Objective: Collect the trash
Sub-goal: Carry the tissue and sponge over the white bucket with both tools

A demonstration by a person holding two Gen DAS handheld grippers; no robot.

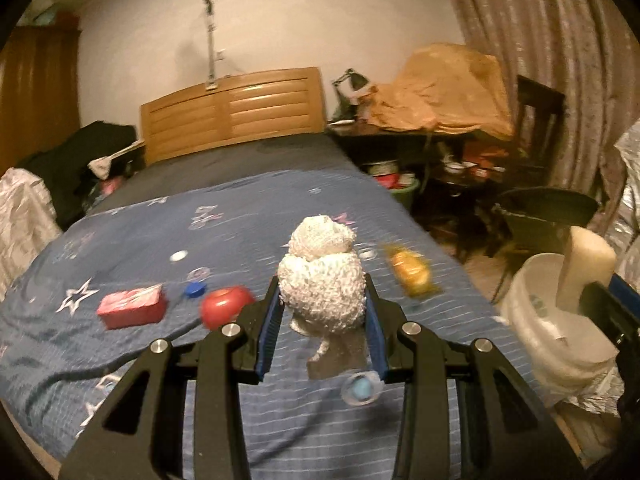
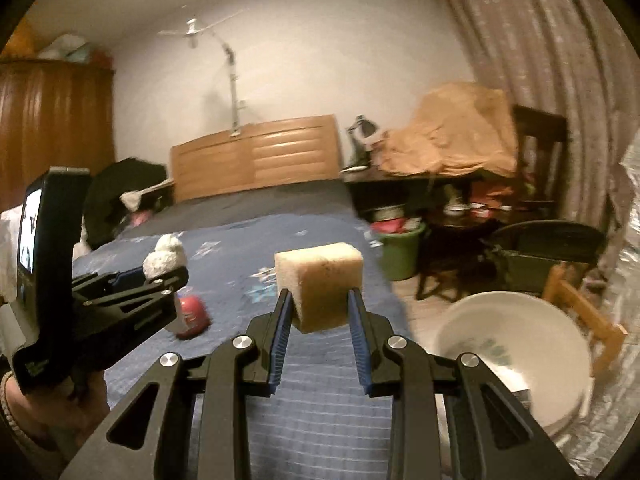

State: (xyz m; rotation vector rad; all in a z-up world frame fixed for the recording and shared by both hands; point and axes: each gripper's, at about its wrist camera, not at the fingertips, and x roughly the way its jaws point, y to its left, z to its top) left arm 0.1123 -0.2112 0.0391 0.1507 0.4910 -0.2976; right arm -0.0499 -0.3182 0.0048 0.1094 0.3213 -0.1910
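Nearest you, your left gripper (image 1: 325, 312) is clamped on a white crumpled tissue wad (image 1: 322, 280), held in the air above the near end of the blue bedspread (image 1: 120, 360). The wad looks light, soft and easily squashed; the pads pinch its lower half while the puffy top bulges above them, so a gentle squeeze should be enough.

Your right gripper (image 2: 320, 316) grips a tan sponge block (image 2: 320, 286) by its lower sides. It looks light, springy and rough enough not to slip, though too hard a squeeze would deform it.

Just to the right of the bed, low on the floor, sits a white basin (image 2: 512, 332). Its inside looks empty apart from a printed green pattern; this is probably where the trash goes, though that is a judgement.

Farther along the bedspread lie more pieces, all apart from one another: a small clear cap (image 1: 360, 388) under the left gripper, a red apple (image 1: 224, 306), a blue bottle cap (image 1: 195, 290), a red box (image 1: 132, 306) to the left, and a yellow wrapper (image 1: 412, 272) to the right.

Beyond the bed on the right stands a green bucket (image 2: 400, 252); its contents are too blurred to name.
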